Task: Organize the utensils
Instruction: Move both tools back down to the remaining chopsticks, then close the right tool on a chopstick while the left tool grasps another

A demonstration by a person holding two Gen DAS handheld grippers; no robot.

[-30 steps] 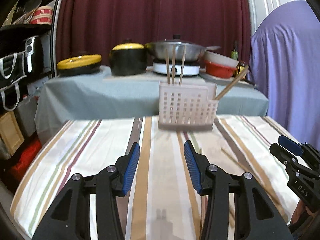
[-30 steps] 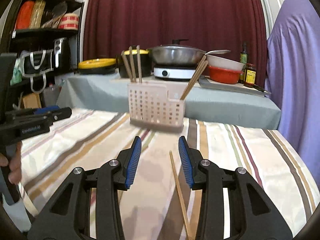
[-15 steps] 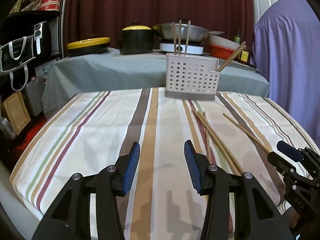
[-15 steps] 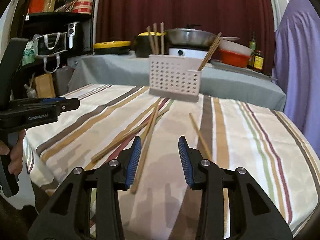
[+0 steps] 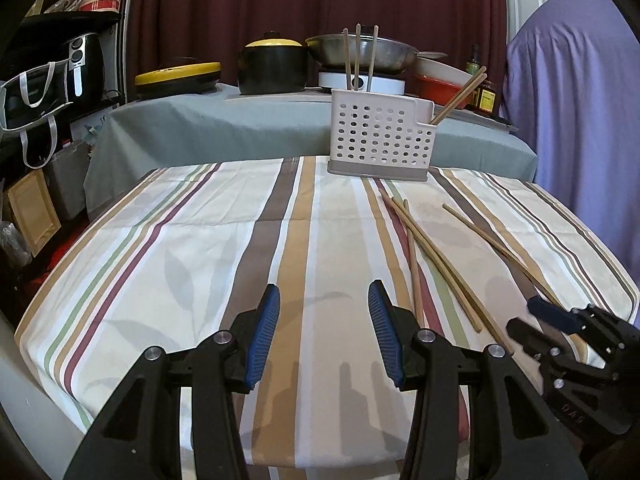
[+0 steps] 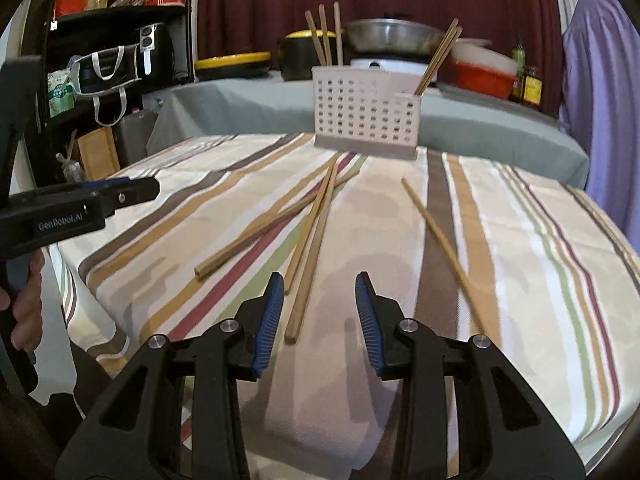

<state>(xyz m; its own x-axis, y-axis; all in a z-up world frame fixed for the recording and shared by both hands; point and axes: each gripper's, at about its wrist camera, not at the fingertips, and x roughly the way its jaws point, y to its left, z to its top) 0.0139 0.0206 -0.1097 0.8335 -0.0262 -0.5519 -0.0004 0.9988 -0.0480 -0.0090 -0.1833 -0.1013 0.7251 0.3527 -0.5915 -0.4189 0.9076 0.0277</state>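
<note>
right tongs [image 6: 319, 312]: spread, holding nothing; jaws just closed a little, with the near end of one chopstick [image 6: 310, 258] between them.
left tongs [image 5: 324, 334]: spread, empty, over bare worktop [image 5: 180, 240].
do it well: go low, pinch one stick only.
rack [image 6: 366, 114]: far behind the chopsticks.
hard to see: which sticks cross.

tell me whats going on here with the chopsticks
A person holds a hand-held gripper in each hand over a striped tablecloth. Four chopsticks lie loose; five already stand in the white perforated holder. The right hand-held gripper is open around one chopstick's near end; the left hand-held gripper is open and empty.
</note>
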